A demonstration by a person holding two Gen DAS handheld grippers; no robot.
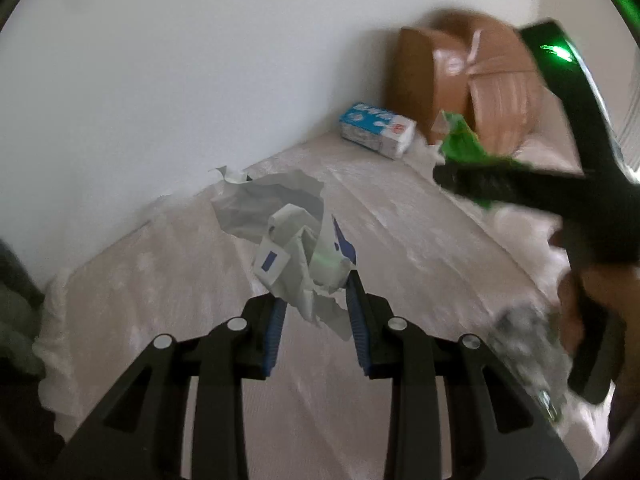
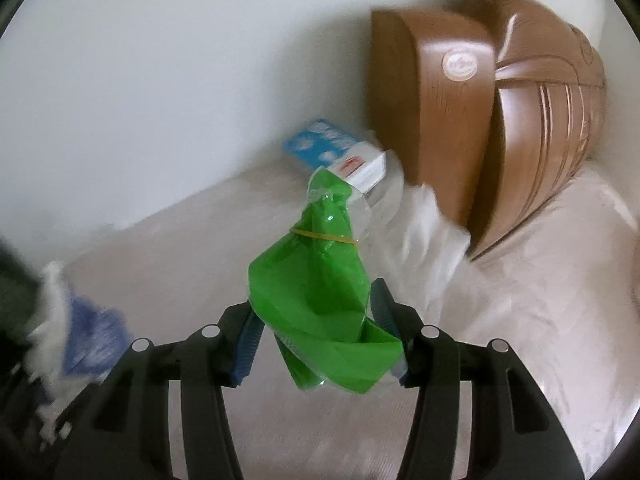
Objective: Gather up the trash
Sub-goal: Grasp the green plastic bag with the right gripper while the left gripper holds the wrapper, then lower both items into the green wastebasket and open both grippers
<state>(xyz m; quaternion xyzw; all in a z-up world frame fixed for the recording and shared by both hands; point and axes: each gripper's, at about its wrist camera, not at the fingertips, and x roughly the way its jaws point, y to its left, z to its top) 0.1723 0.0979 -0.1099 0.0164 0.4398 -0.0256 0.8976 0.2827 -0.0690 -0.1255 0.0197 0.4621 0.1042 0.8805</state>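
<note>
My left gripper (image 1: 316,300) is shut on a crumpled white paper with blue marks (image 1: 296,248) and holds it above the pale bed cover (image 1: 160,300). My right gripper (image 2: 316,328) is shut on a green plastic bag (image 2: 320,288) tied with a yellow rubber band, also held above the bed. In the left wrist view the right gripper (image 1: 460,176) shows at the right, blurred, with the green bag (image 1: 460,140) in its jaws. A blue-and-white carton (image 1: 376,128) lies on the bed by the wall; it also shows in the right wrist view (image 2: 340,156).
A brown wooden headboard (image 2: 480,112) stands at the far end of the bed against the white wall (image 1: 180,80). A blurred white-and-blue object (image 2: 80,340) shows at the left edge of the right wrist view. Dark fabric (image 1: 16,300) sits at the left edge.
</note>
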